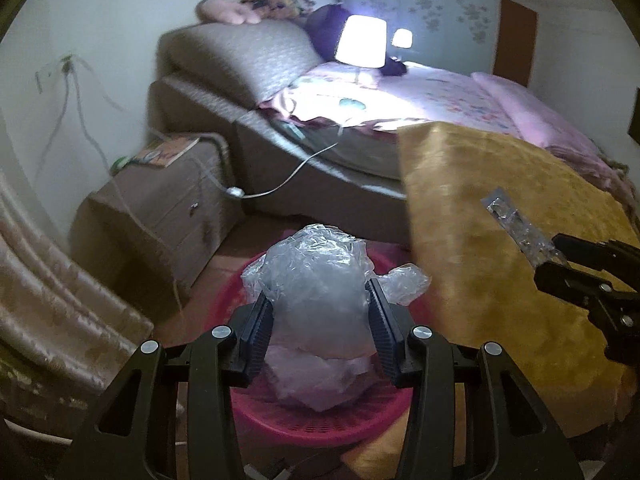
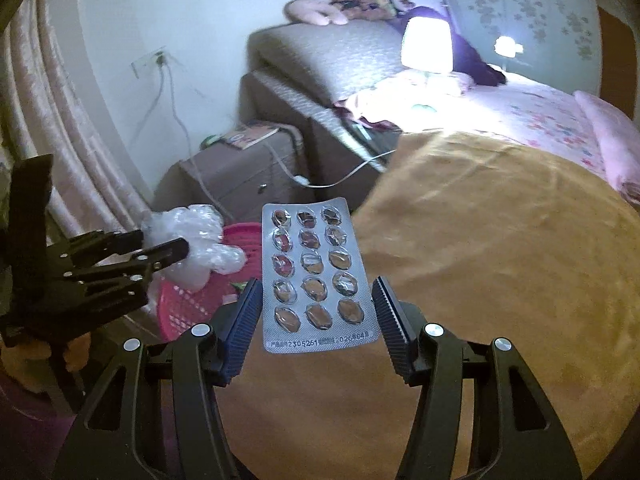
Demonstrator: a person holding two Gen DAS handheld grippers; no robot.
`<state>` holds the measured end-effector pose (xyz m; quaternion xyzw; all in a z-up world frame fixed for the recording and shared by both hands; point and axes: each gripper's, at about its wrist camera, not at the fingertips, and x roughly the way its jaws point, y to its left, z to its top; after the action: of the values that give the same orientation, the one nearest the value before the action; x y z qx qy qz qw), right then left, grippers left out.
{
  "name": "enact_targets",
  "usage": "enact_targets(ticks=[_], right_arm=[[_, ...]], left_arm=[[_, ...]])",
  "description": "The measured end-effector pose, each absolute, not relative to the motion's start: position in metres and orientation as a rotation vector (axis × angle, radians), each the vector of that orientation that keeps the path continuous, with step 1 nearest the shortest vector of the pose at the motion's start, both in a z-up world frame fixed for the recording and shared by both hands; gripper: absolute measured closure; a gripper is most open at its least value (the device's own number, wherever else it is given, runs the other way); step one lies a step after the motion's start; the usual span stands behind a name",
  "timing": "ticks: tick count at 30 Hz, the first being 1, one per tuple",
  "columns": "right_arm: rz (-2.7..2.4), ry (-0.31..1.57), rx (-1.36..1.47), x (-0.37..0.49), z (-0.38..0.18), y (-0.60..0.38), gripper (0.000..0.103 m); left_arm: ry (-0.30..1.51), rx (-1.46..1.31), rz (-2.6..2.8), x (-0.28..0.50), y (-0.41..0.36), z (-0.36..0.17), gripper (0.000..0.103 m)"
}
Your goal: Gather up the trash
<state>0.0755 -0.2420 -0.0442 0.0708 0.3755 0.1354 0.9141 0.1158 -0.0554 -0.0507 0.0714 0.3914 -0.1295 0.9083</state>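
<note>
A bedroom, dim, with one lamp on.
Yellow blanket covers the bed; a book lies on the nightstand.

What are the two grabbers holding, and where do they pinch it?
The left gripper squeezes a crumpled plastic bag by its sides, above the pink basket. The right gripper pinches an empty pill pack near its bottom edges.

Both views are aimed toward the bed; the pink basket is seen close below from the left wrist, sideways from the right.
</note>
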Motion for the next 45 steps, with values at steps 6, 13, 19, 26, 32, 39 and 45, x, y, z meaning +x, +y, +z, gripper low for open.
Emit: enact_targets(ticks=[6,13,19,26,32,39,45], right_arm=[[0.327,0.795,0.114,0.097,-0.049,-0.213,0.048],[0.37,0.818,0.118,0.117,-0.057,-0.191,0.047],[0.375,0.822,0.143,0.12,-0.06,-0.19,0.032],[0.325,0.792,0.172,0.106,-0.053,-0.203,0.023],[0.263,0.735,0.182,0.082,-0.045,-0.211,0.01],[0.177,0.648,0.169,0.05,-0.03,-0.22,0.008],[0.139,0.573,0.128,0.023,-0.017,-0.22,0.007]], left_arm=[[0.844,0.118,-0.222,0.129,-0.038,-0.058,0.059],[0.87,0.11,-0.182,0.138,-0.026,-0.067,0.053],[0.87,0.091,-0.17,0.141,-0.021,-0.068,0.036],[0.84,0.064,-0.138,0.139,-0.015,-0.06,0.027],[0.761,0.08,-0.118,0.125,-0.021,-0.039,0.021],[0.66,0.13,-0.092,0.097,-0.034,-0.012,0.016],[0.62,0.168,-0.085,0.072,-0.04,-0.004,0.012]])
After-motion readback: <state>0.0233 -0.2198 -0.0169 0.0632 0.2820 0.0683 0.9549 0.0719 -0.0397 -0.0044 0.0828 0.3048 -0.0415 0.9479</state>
